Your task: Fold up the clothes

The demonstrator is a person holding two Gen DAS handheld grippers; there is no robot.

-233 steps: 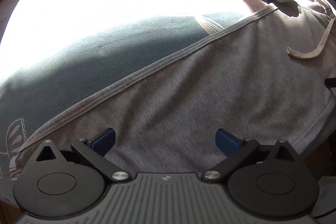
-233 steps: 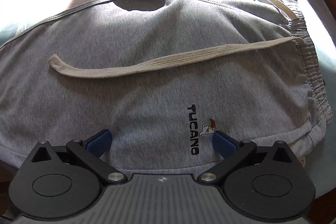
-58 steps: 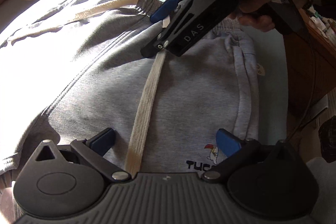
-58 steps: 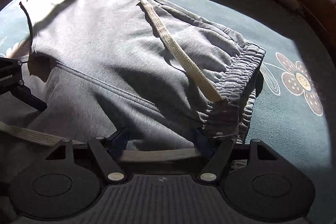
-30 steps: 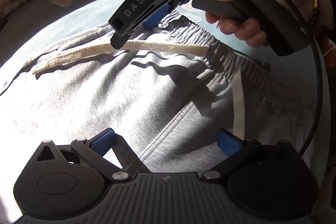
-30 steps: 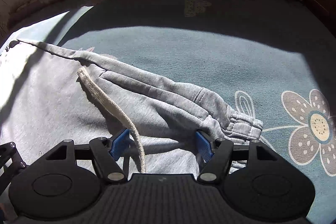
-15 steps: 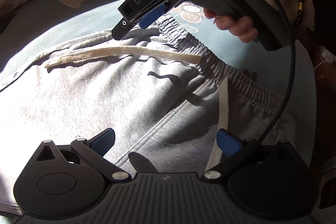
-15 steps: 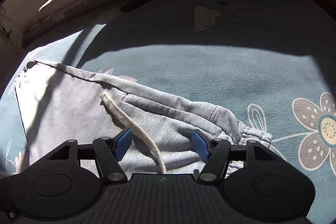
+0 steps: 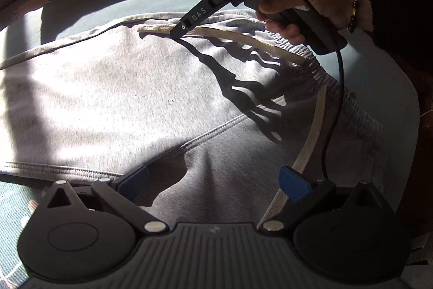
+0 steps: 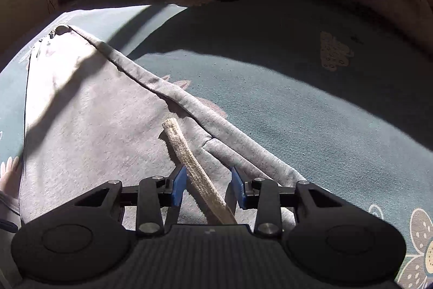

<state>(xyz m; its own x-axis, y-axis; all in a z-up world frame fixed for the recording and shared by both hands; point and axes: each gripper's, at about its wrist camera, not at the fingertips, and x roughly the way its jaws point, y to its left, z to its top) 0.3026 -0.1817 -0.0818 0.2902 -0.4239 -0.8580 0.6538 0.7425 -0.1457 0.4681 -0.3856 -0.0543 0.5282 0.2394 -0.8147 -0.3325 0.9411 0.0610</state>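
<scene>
Drawstring (image 10: pixel 189 167) lies lengthwise between half-open right tongs (image 10: pixel 208 187), unpinched; left tongs (image 9: pixel 213 180) wide, empty.

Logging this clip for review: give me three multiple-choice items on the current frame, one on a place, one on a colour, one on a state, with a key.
1. Where does the upper drawstring lie?
A. Across the grey sweatpants
B. On the wooden floor
C. Over the person's wrist

2. What colour are the left gripper finger pads?
A. Red
B. Blue
C. White

3. How does the right gripper stand?
A. Shut flat on the bedsheet
B. Out of view
C. Partly open, with the drawstring passing between its fingers

Key: 1 A, the pale cord rests on the grey fabric below the waistband. 2 B, both pads show blue. 3 C, gaps show either side of the cord.
</scene>
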